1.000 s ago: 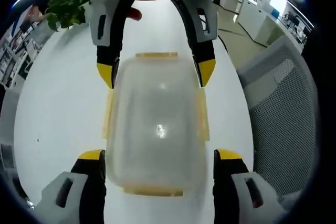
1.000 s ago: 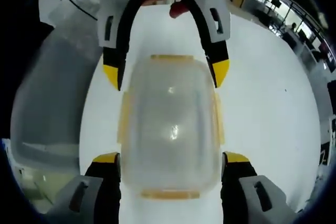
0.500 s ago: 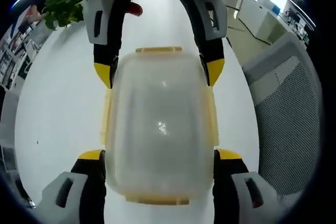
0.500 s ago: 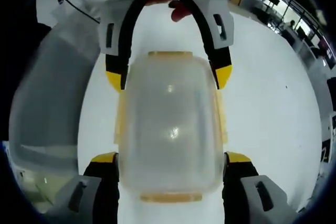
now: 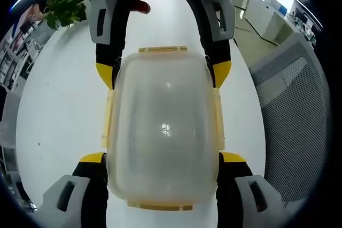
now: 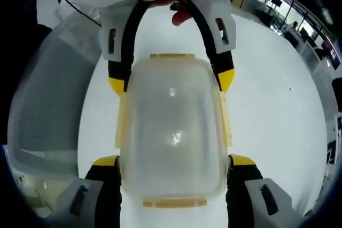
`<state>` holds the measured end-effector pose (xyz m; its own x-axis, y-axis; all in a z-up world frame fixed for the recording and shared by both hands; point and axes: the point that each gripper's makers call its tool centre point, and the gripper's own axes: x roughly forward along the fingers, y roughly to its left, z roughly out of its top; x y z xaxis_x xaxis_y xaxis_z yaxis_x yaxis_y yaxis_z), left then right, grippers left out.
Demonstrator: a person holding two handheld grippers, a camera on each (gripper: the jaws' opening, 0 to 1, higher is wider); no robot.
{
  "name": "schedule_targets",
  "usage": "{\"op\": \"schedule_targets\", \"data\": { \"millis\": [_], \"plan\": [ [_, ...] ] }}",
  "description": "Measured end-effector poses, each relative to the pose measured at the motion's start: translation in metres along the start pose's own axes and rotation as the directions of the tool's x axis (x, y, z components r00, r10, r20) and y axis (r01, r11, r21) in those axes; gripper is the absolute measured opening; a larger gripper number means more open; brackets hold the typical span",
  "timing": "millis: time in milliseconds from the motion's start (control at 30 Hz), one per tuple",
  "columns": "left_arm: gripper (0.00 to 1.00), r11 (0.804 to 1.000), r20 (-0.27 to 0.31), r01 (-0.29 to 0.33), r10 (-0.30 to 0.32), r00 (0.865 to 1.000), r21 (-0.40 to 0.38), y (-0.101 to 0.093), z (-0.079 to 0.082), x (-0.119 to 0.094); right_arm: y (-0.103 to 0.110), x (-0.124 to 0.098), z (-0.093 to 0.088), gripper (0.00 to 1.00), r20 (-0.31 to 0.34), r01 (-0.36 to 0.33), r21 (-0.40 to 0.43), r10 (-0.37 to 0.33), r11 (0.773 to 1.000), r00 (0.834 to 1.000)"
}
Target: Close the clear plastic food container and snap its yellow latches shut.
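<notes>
A clear plastic food container [image 5: 163, 126] lies on the white table [image 5: 59, 105] with its lid on. Yellow latches [image 5: 108, 124] run along its sides and ends, and I cannot tell if they are snapped. My left gripper [image 5: 163, 158] is open, its yellow-tipped jaws flanking the container's near end. The right gripper [image 5: 163, 73] faces it from the far end, also open and straddling the box. In the right gripper view the same container [image 6: 171, 132] sits between the right gripper [image 6: 173, 161] below and the left gripper [image 6: 172, 81] above.
A grey mesh chair [image 5: 288, 110] stands beside the table, seen also as the chair [image 6: 48, 110] in the right gripper view. A green plant [image 5: 64, 6] sits at the table's far edge. A person's finger [image 5: 140, 7] shows behind the right gripper. Office desks [image 6: 283, 14] lie beyond.
Both grippers have slid in along the container from opposite ends, so it looms larger between the jaws. The jaws' spread looks the same.
</notes>
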<state>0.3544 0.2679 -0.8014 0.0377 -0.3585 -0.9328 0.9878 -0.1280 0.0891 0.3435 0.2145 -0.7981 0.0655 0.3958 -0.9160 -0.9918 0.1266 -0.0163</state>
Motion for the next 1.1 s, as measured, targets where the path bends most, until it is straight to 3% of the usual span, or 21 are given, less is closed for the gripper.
{"op": "schedule_targets", "data": {
  "millis": [500, 733, 1100],
  "plan": [
    [0.84, 1.000, 0.041, 0.001, -0.001, 0.999, -0.007, 0.000, 0.000, -0.001, 0.000, 0.002, 0.000, 0.82, -0.026, -0.012, 0.002, 0.012, 1.000, 1.000],
    [0.84, 1.000, 0.002, 0.002, -0.002, 1.000, -0.001, 0.001, -0.015, -0.005, 0.000, 0.008, 0.015, 0.82, -0.015, -0.009, 0.004, 0.009, 1.000, 1.000],
    [0.84, 1.000, 0.013, -0.002, 0.002, 1.000, -0.009, 0.000, -0.030, -0.010, 0.000, 0.015, 0.028, 0.82, -0.019, -0.014, 0.002, 0.014, 1.000, 1.000]
  ]
}}
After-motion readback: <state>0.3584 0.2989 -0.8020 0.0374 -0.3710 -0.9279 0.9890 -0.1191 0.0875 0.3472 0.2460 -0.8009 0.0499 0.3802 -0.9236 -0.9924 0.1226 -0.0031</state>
